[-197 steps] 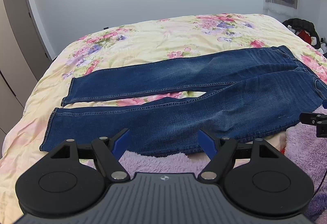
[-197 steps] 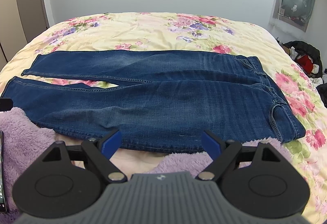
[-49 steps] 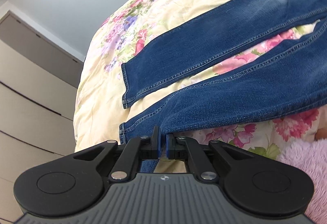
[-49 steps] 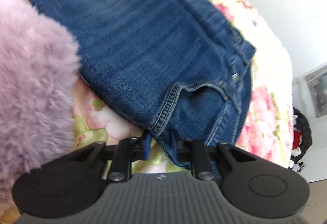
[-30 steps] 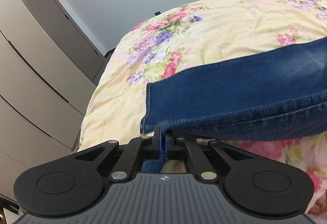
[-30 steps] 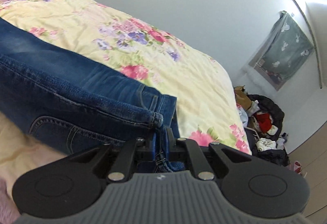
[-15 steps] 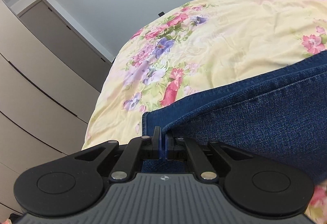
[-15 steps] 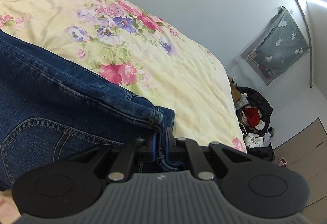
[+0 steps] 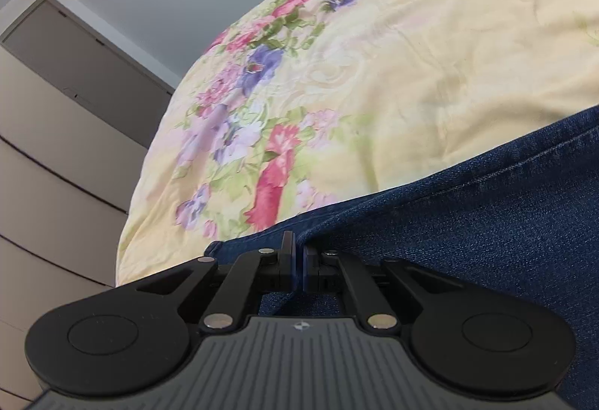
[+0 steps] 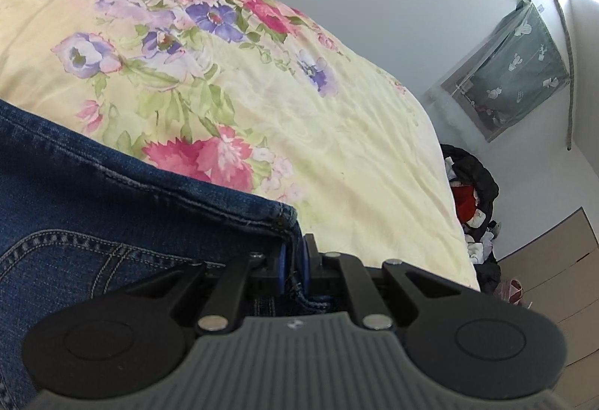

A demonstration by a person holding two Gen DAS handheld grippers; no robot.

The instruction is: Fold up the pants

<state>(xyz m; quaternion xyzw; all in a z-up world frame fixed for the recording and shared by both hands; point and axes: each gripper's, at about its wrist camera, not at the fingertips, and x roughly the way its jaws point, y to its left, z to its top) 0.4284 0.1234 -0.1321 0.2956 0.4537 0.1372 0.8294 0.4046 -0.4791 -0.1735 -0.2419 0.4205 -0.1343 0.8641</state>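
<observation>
Left claw pinches the hem end of the jeans, right claw pinches the waistband corner. Jeans lie doubled on the bed. Lay both ends down level, edges matched, w/ cloth taut, then let go.

Beyond the left gripper, pinched on the jeans, the floral bed cover lies bare up to the wall, with wardrobe panels standing off the bed's left side. Ahead of the right gripper, clamped on the waistband, the cover runs bare to the bed edge. Past that edge a heap of clothes blocks the floor.
</observation>
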